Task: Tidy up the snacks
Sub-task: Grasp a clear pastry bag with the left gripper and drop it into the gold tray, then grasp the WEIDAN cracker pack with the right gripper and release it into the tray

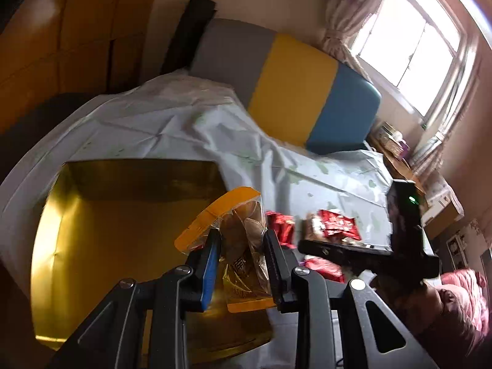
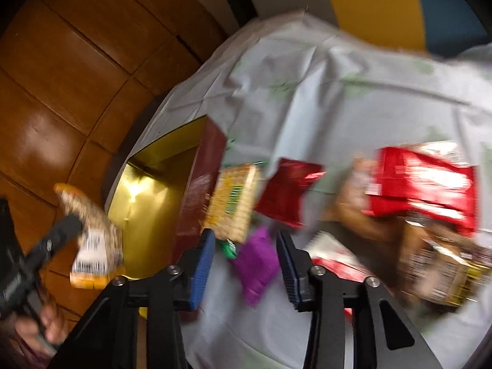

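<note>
left gripper (image 1: pixel 241 240) clamps crinkly clear snack bag (image 1: pixel 236 230) over glossy gold box (image 1: pixel 123 215); right gripper (image 2: pixel 246 246) spread, empty.

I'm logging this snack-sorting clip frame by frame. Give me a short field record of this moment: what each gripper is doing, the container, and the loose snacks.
left gripper: shut on an orange-edged clear snack bag, held above the box
right gripper: open, holding nothing, above a purple packet
box: gold-lined, open, nothing seen inside; dark red outside
loose snacks: cracker pack, dark red packet, bright red bag, all on the cloth
image quality: right wrist view motion-blurred, labels unreadable
</note>
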`<control>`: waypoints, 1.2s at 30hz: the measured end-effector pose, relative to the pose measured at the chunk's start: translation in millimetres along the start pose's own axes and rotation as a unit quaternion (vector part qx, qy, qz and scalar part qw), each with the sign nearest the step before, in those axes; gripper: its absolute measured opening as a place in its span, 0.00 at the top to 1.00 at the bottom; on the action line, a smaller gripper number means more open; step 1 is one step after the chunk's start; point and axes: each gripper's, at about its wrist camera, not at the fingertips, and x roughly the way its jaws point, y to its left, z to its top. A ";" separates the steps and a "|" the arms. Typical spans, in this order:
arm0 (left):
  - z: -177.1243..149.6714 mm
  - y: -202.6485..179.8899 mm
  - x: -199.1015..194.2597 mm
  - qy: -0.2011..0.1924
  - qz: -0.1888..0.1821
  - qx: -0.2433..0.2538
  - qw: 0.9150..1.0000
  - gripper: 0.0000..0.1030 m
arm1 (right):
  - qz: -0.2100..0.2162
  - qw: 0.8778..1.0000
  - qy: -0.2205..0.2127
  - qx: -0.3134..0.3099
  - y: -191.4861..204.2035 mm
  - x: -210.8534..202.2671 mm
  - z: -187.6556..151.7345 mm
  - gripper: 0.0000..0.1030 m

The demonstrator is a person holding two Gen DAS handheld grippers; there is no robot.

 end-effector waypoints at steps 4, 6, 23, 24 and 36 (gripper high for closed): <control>-6.2 23.9 -2.6 0.002 0.018 -0.023 1.000 0.72 | -0.016 0.999 0.030 -0.003 7.1 30.2 6.2 0.61; -8.7 36.1 -2.7 0.003 0.027 -0.033 0.999 0.72 | -0.020 0.999 0.043 -0.005 9.6 42.6 8.7 0.61; -3.8 56.2 40.2 0.032 0.057 -0.049 0.997 0.71 | -0.053 0.998 0.030 -0.021 -14.7 24.2 17.5 0.77; -0.8 55.7 44.1 0.032 0.060 -0.051 0.996 0.72 | -0.056 0.998 0.032 -0.022 -16.4 22.6 16.1 0.77; -2.4 54.2 64.1 0.052 0.071 -0.069 0.994 0.63 | -0.083 0.996 0.034 -0.015 -0.7 44.6 22.9 0.33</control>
